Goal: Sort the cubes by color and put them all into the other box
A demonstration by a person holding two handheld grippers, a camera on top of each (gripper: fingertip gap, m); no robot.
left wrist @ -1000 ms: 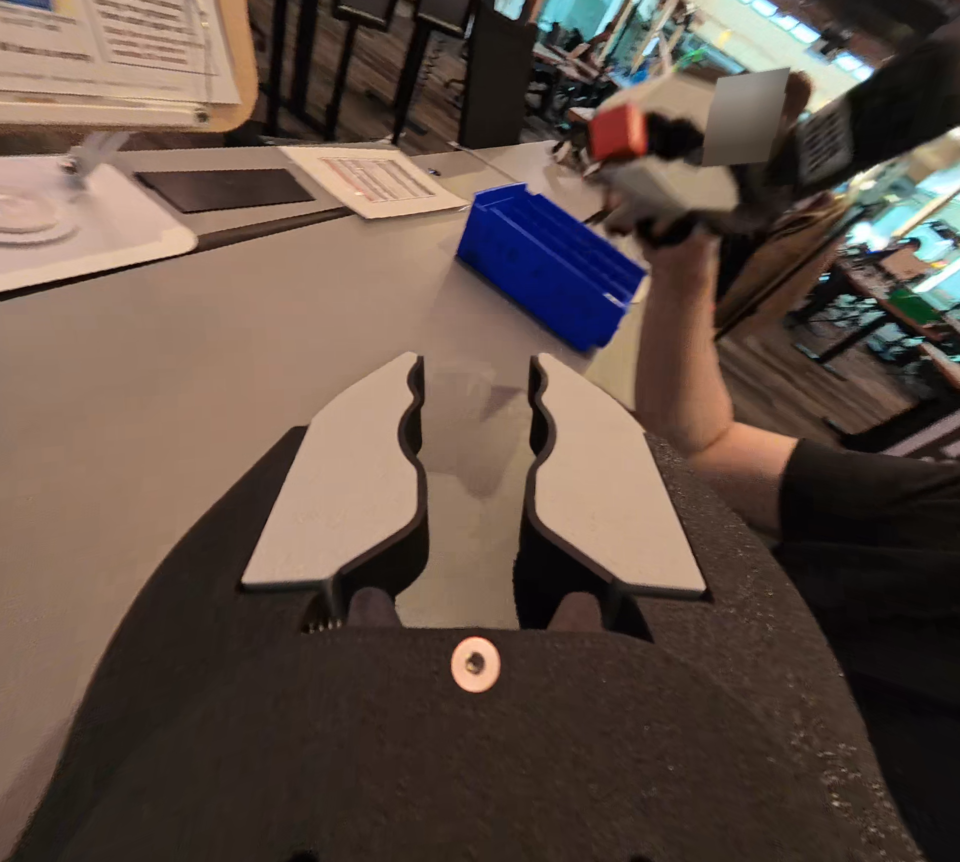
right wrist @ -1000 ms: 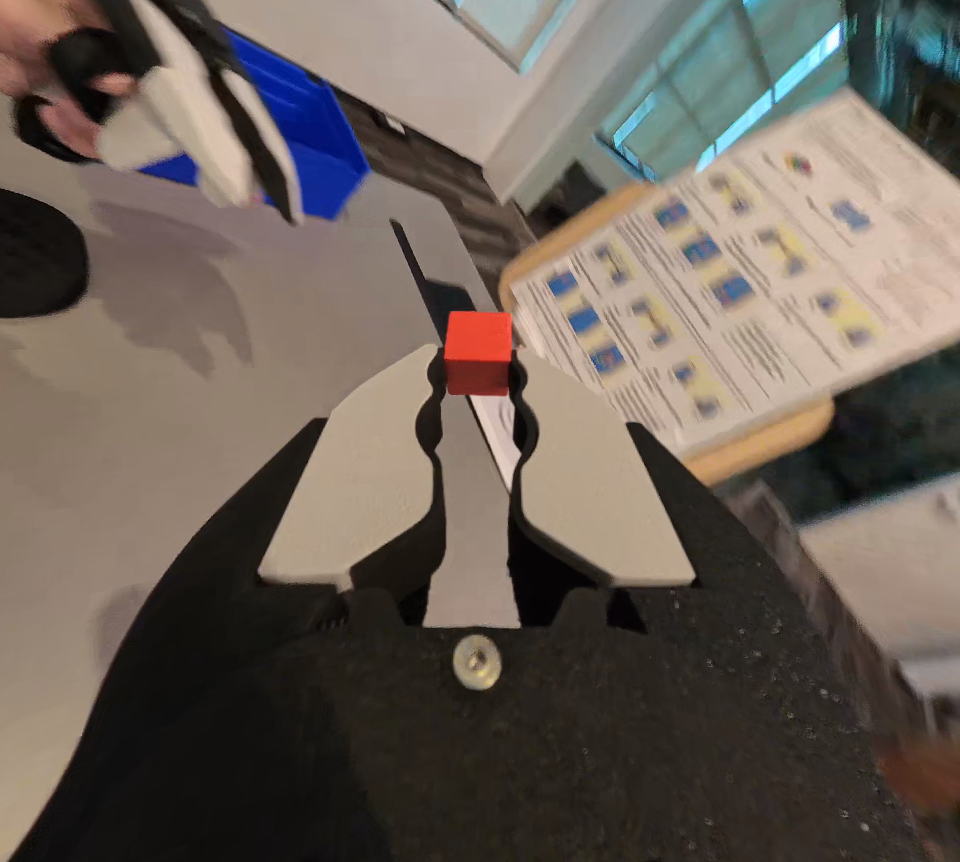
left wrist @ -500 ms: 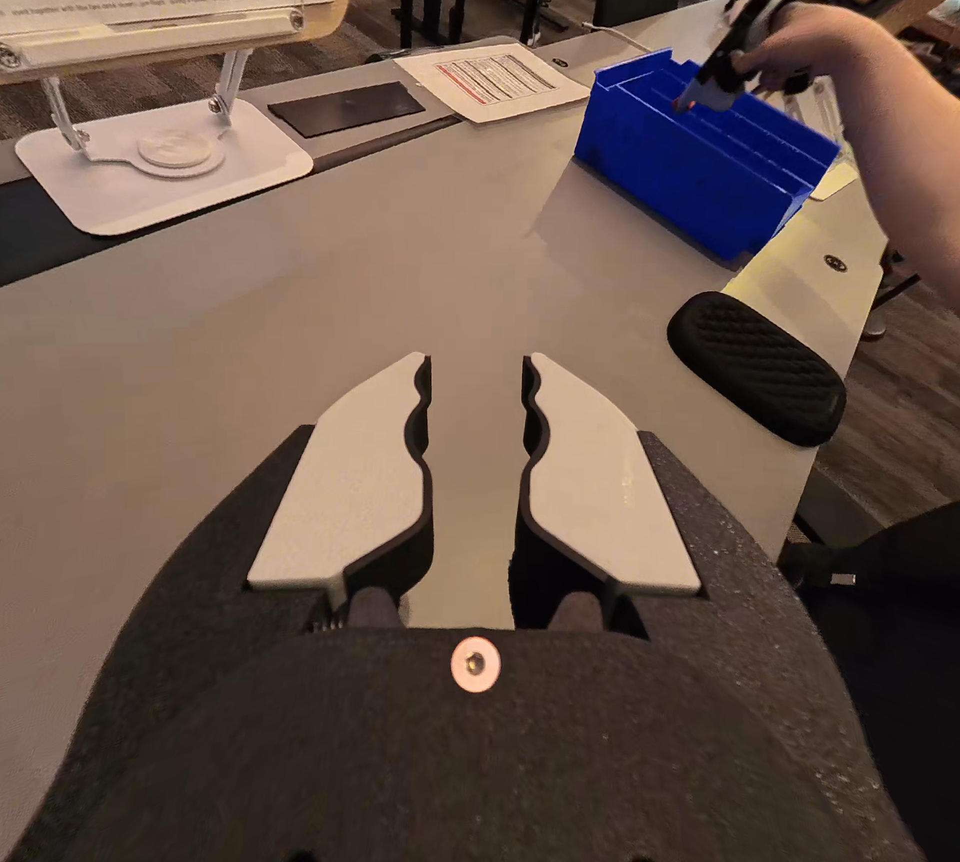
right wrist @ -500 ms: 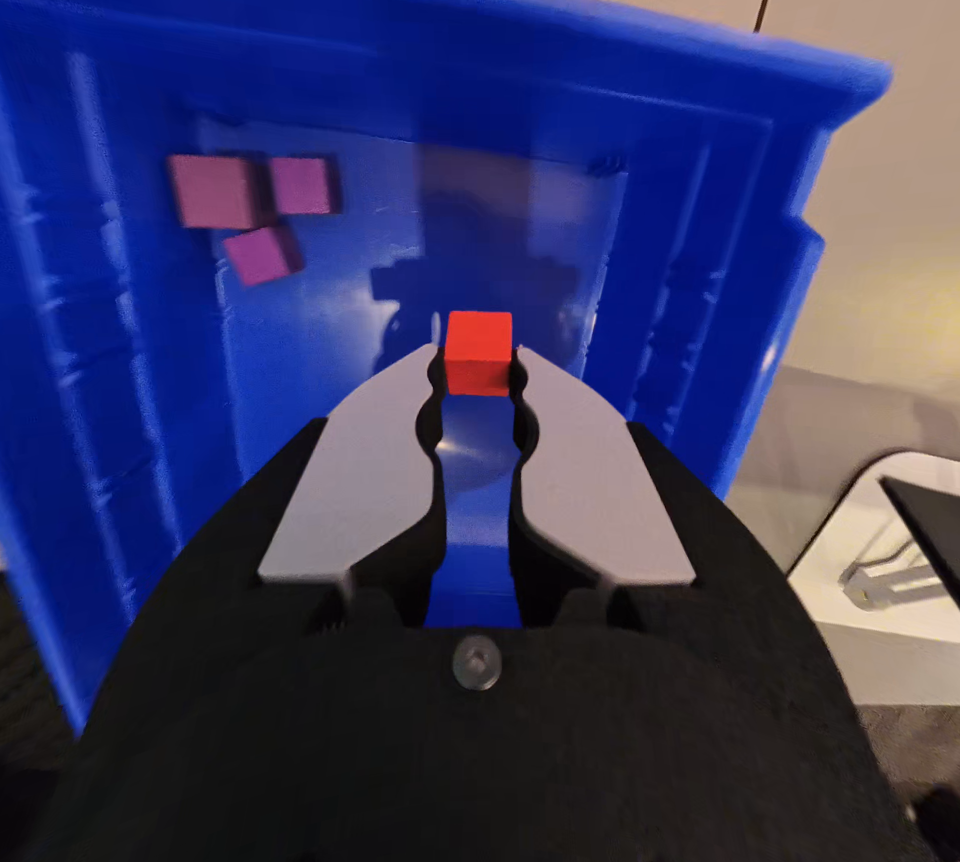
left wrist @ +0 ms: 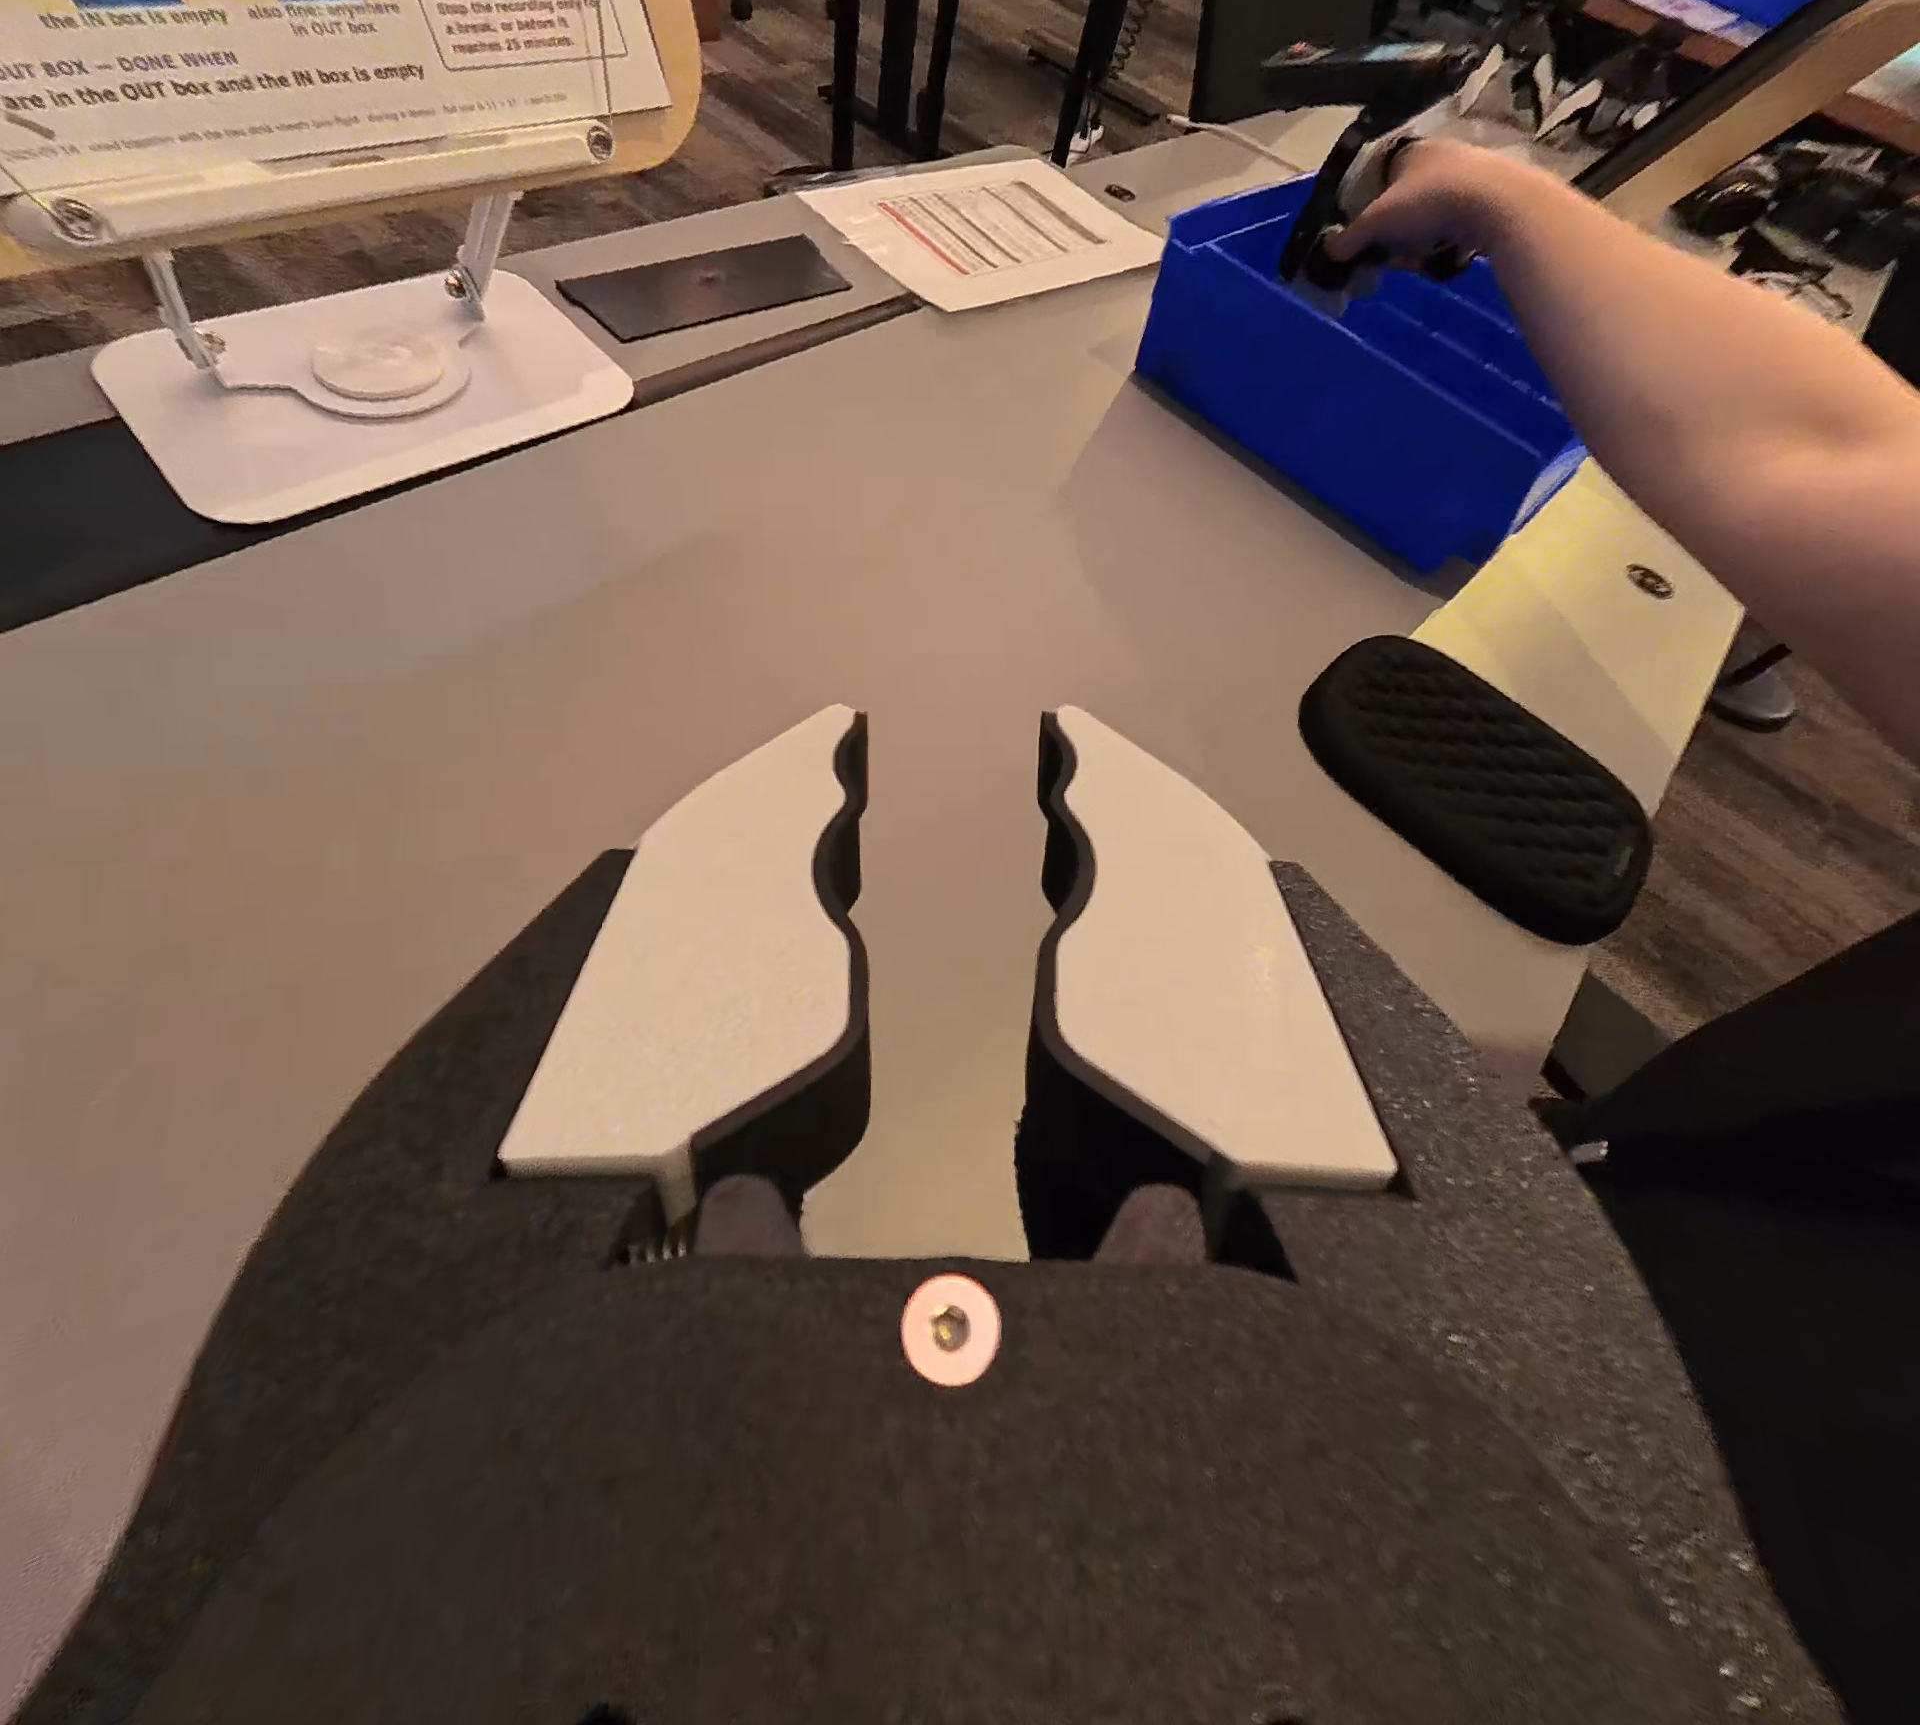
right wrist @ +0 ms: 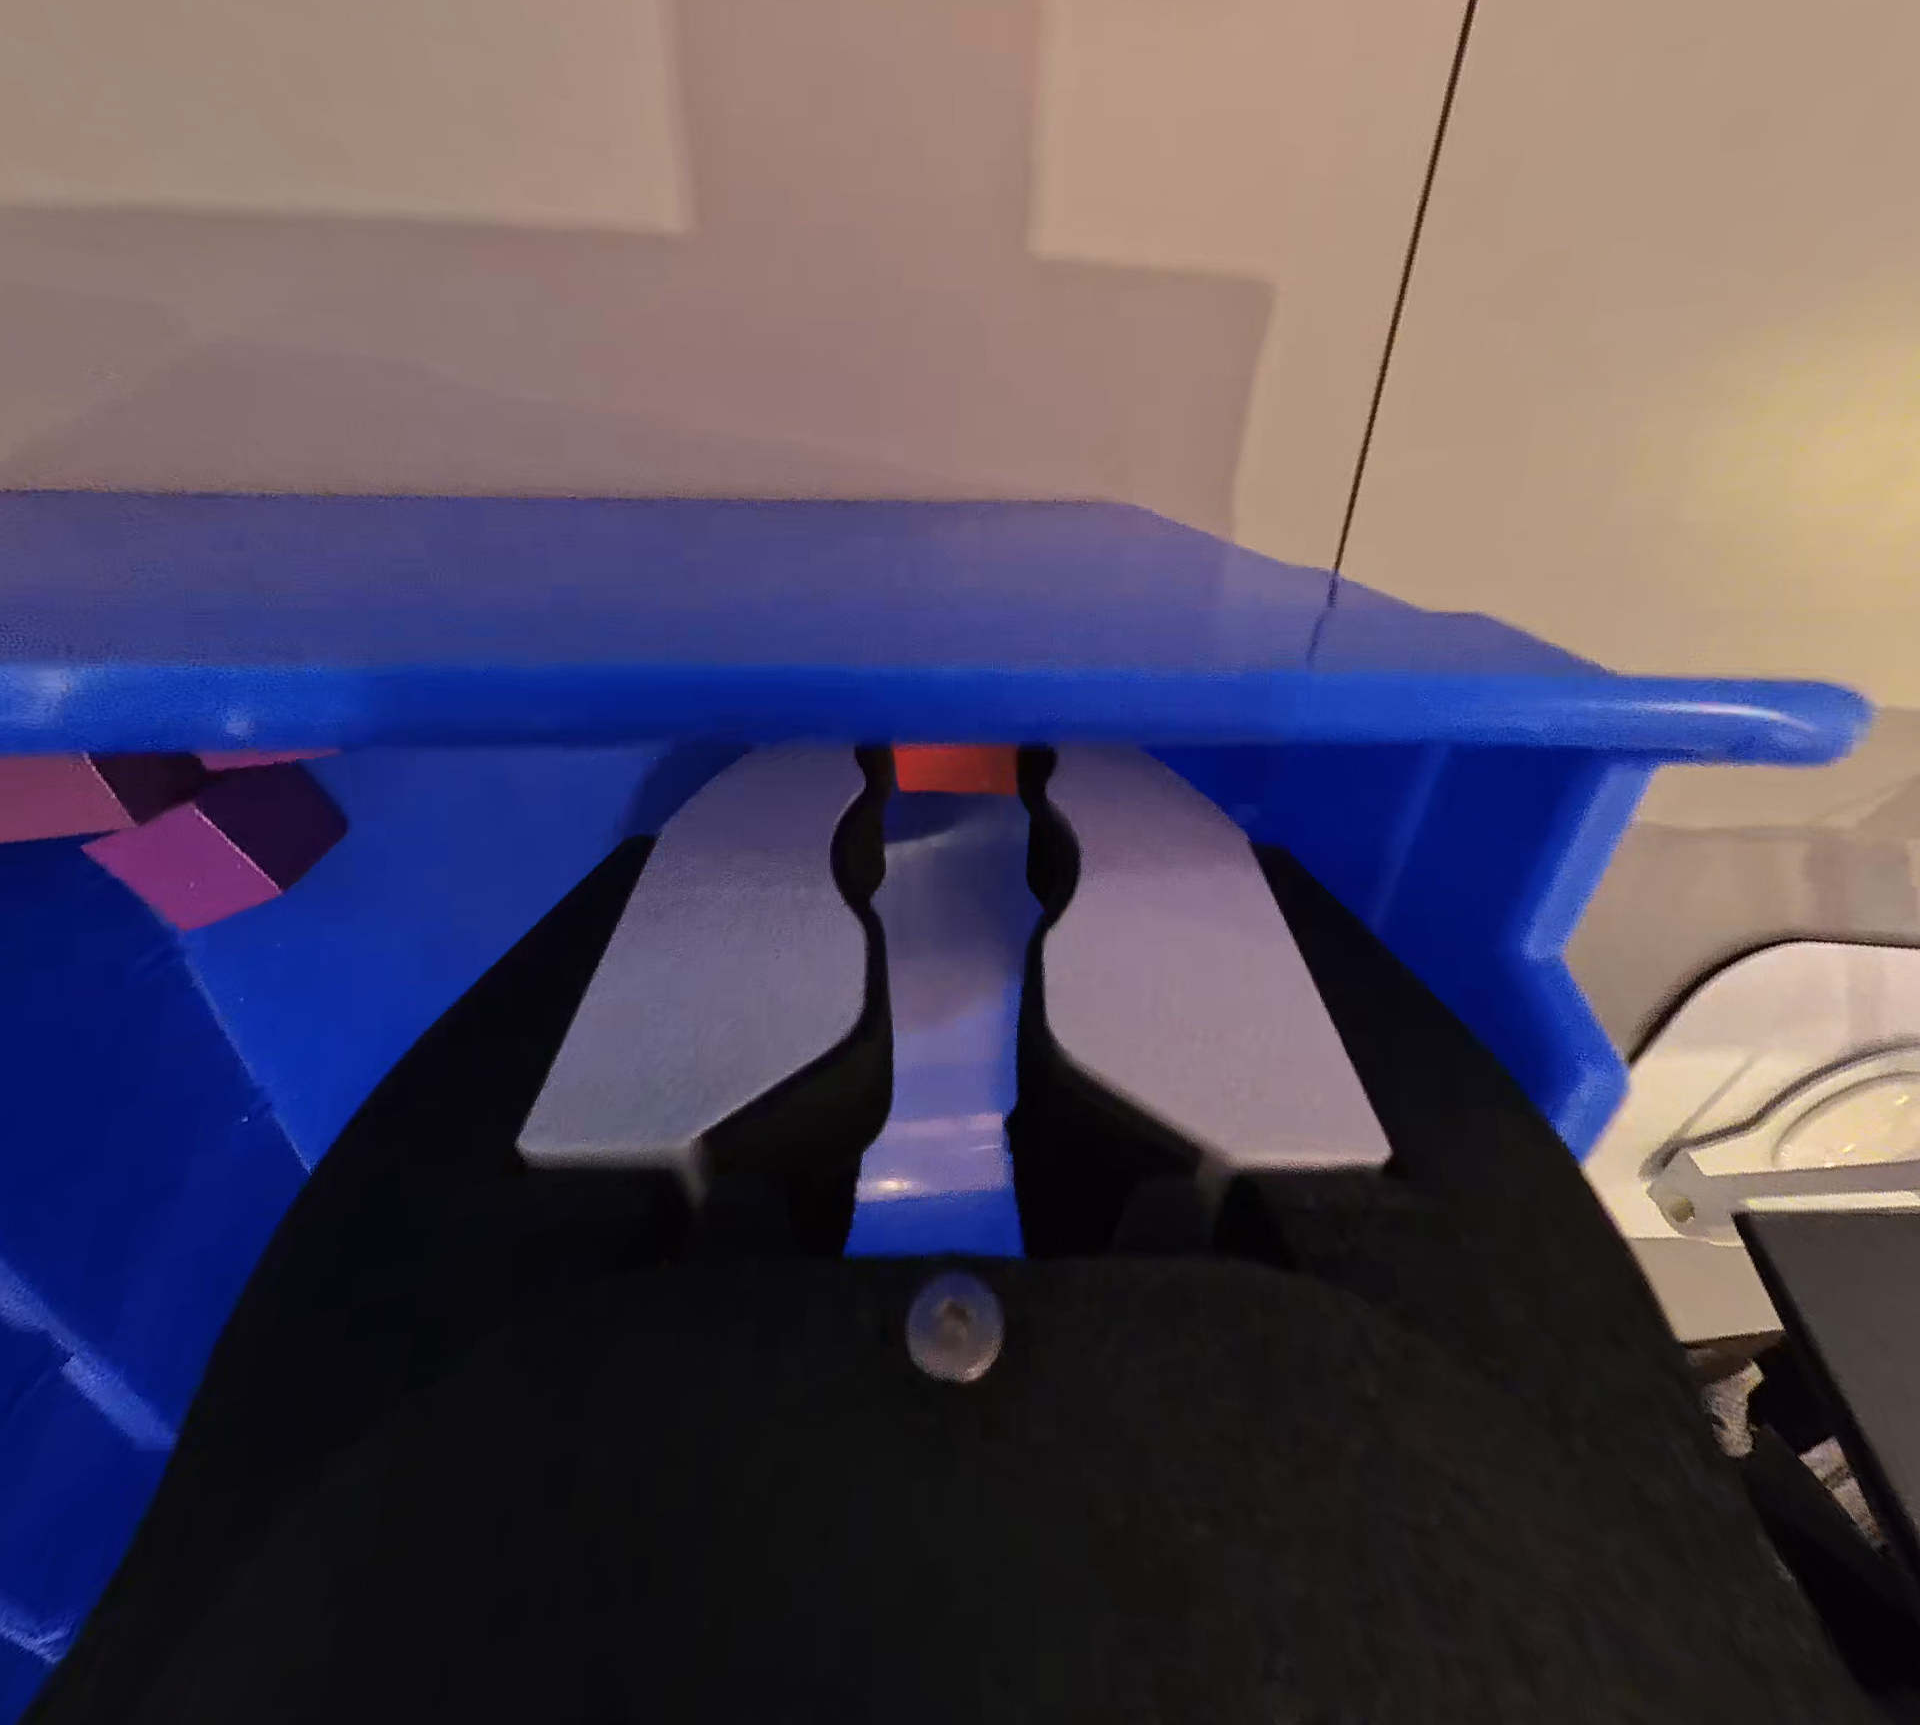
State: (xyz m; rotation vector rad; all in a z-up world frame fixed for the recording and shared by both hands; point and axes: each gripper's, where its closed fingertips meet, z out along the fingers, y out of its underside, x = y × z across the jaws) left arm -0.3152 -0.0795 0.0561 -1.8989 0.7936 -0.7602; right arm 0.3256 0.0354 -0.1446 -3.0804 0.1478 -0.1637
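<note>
At the centre of the right wrist view, the right gripper reaches down inside the blue box, its fingers clamped on a red cube; purple cubes lie at the left edge. The left gripper hangs parted and empty over the grey desk, with the box at upper right of its view.

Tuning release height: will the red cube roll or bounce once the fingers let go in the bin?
Probably stays put: the red cube has flat faces, so rolling looks unlikely. It seems rigid, undeformed between the fingers. The blue bin floor looks glossy, so it may slide slightly.
</note>
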